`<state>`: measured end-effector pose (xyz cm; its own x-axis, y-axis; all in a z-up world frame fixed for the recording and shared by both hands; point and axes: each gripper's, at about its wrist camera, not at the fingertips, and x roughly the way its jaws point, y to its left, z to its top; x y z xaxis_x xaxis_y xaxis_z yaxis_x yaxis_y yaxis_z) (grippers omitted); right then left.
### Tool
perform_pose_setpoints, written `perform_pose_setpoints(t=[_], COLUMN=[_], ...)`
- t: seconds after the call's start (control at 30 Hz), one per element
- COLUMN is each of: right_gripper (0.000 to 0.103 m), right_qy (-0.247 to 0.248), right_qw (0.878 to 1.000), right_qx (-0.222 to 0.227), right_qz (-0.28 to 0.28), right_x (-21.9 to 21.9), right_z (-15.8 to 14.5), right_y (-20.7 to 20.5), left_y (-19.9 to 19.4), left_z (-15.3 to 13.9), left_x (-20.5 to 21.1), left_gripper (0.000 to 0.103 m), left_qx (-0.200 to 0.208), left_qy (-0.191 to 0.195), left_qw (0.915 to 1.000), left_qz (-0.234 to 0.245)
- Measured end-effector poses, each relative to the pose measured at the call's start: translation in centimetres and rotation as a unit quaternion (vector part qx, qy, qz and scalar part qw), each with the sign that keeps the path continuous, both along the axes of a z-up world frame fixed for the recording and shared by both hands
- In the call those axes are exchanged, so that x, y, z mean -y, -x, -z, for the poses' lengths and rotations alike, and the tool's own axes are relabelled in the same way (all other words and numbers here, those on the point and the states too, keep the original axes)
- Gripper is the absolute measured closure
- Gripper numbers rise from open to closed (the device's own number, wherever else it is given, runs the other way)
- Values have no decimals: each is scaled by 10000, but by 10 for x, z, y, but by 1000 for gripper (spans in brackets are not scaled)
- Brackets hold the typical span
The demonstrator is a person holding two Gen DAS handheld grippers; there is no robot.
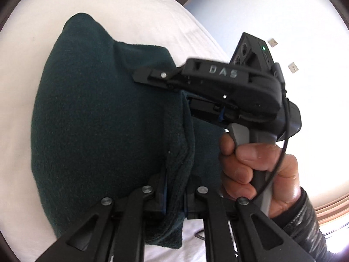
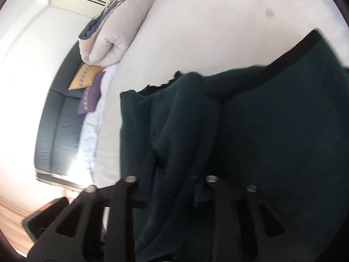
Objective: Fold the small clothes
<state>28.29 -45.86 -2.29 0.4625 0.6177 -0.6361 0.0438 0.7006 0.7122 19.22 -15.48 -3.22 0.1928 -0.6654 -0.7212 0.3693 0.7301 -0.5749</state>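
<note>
A dark green fleece garment lies partly on a white bed. My left gripper is shut on a bunched edge of the garment, with cloth pinched between its jaws. My right gripper shows in the left wrist view, held in a hand, its jaws closed on the same edge further along. In the right wrist view the right gripper grips a fold of the green garment, which drapes over the white bed. A black band runs along the garment's far edge.
A folded beige duvet lies at the bed's end. A yellow cushion and a purple cushion rest on a dark sofa beside the bed. A white wall with sockets stands behind.
</note>
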Motion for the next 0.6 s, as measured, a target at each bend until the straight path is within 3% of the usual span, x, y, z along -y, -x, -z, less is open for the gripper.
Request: perform_pose_setpoints(t=[0.23,0.47,0.53,0.6], right_gripper=[88,88,88,88], right_qy=[461,527,471,347], right_qw=[9988,9974,9972,9975], right_qx=[123,123,55,-110], right_qz=[100,475,581,609], right_x=[51,108,122,135], right_z=[-17,-25,-23,-13], right_y=[1,1,-3,-7], left_y=[1,-5,-5,1], left_z=[2,5,13,19], left_x=[31,65,56,49], left_gripper=[94,92,83,51], left_qx=[-39,-38,-132,-259], left_qy=[124,291,292,371], left_qw=[9995,9983,9982,9977], left_qz=[277,502,499,506])
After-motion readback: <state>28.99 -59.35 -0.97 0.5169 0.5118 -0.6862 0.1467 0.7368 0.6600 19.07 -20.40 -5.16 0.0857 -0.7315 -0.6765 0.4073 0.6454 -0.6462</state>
